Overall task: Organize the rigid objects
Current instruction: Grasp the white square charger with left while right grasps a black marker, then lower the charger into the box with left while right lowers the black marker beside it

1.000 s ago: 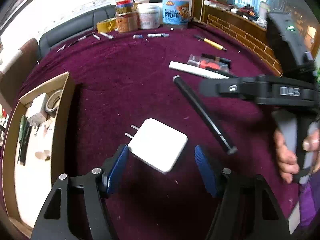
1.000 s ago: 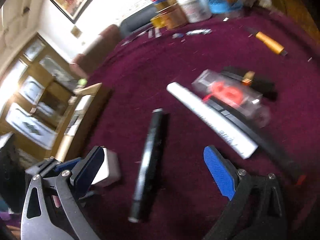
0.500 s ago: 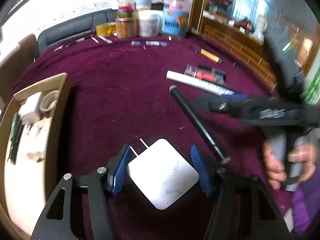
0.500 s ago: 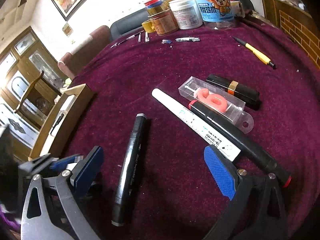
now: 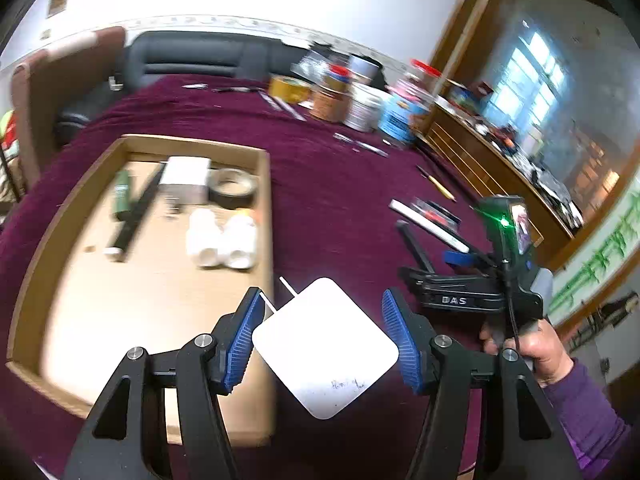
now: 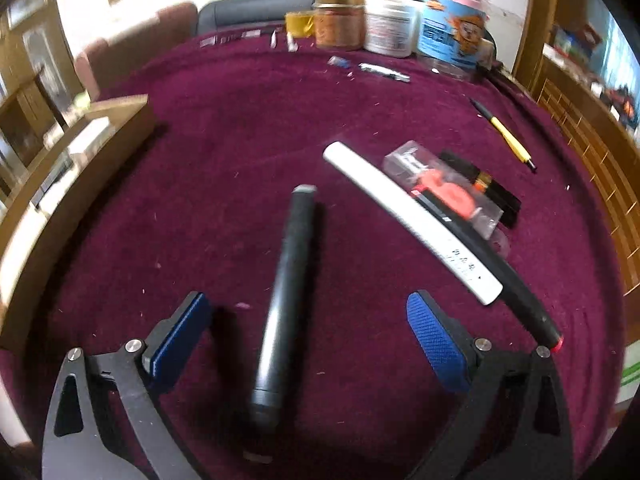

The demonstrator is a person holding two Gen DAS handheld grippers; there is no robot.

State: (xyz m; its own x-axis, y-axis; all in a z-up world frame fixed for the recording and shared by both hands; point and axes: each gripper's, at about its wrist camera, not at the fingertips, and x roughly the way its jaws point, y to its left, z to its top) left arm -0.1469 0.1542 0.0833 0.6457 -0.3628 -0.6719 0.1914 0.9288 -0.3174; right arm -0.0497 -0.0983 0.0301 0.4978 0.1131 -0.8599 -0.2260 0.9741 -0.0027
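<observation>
Blue-padded left gripper (image 5: 323, 342) clamps the flat white square plug adapter (image 5: 325, 346) (prongs forward) above the shallow wooden tray's (image 5: 267, 216) right rim; right gripper (image 6: 308, 350) gapes wide astride the black cylindrical marker (image 6: 286, 296) on maroon cloth (image 6: 224, 152).

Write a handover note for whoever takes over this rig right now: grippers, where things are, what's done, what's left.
Left gripper: shut on the white charger, held above the wooden tray's near corner.
Right gripper: open, hovering over the black marker on the maroon cloth; not gripped.
Done: tape roll, white box and other small items lie in the tray.
Left: drop the charger in, then the black marker, white pen, clear packet, yellow pencil.
</observation>
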